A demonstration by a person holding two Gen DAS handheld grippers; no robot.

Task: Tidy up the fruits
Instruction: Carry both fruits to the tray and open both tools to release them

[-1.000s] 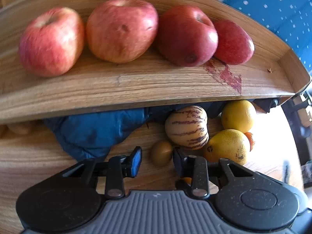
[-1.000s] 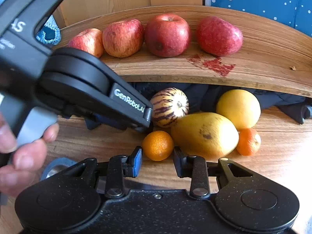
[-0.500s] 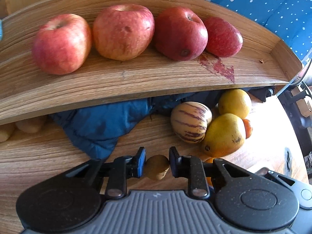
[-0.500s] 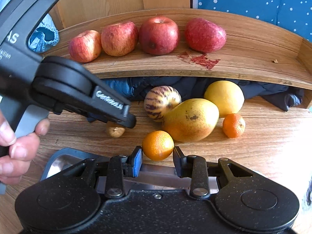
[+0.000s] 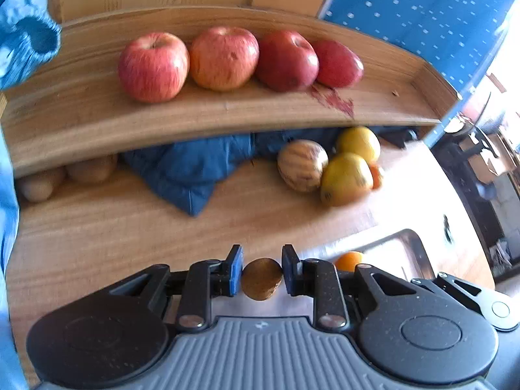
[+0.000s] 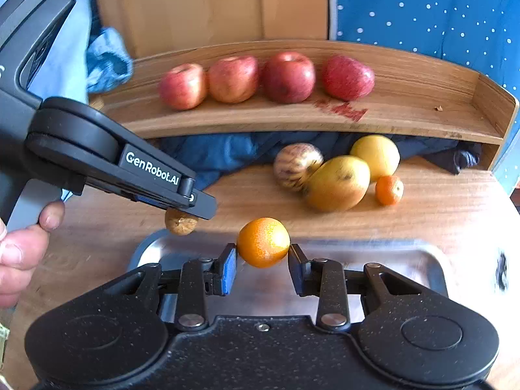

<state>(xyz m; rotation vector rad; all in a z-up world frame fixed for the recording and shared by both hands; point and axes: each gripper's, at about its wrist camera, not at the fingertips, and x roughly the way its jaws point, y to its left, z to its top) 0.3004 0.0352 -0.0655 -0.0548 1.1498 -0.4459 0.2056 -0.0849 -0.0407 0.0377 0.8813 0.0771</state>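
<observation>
My left gripper (image 5: 261,269) is shut on a brown kiwi (image 5: 261,278), held over the near edge of a metal tray (image 5: 406,247). In the right wrist view that kiwi (image 6: 180,222) hangs under the left gripper (image 6: 195,204) at the tray's (image 6: 422,260) left corner. My right gripper (image 6: 262,260) is shut on an orange mandarin (image 6: 263,242), raised above the tray. On the table behind lie a striped melon (image 6: 297,165), a yellow mango (image 6: 338,183), a yellow citrus (image 6: 377,156) and a small mandarin (image 6: 389,190).
Several red apples (image 5: 224,58) stand in a row on a curved wooden shelf (image 5: 227,120). A blue cloth (image 5: 195,169) lies under it, with two brown fruits (image 5: 39,185) at the far left. A hand (image 6: 19,253) grips the left tool.
The left gripper closed on the kiwi and lifted it back toward the tray. The right gripper rose and drew back with the mandarin, and the tray came into view beneath both.
</observation>
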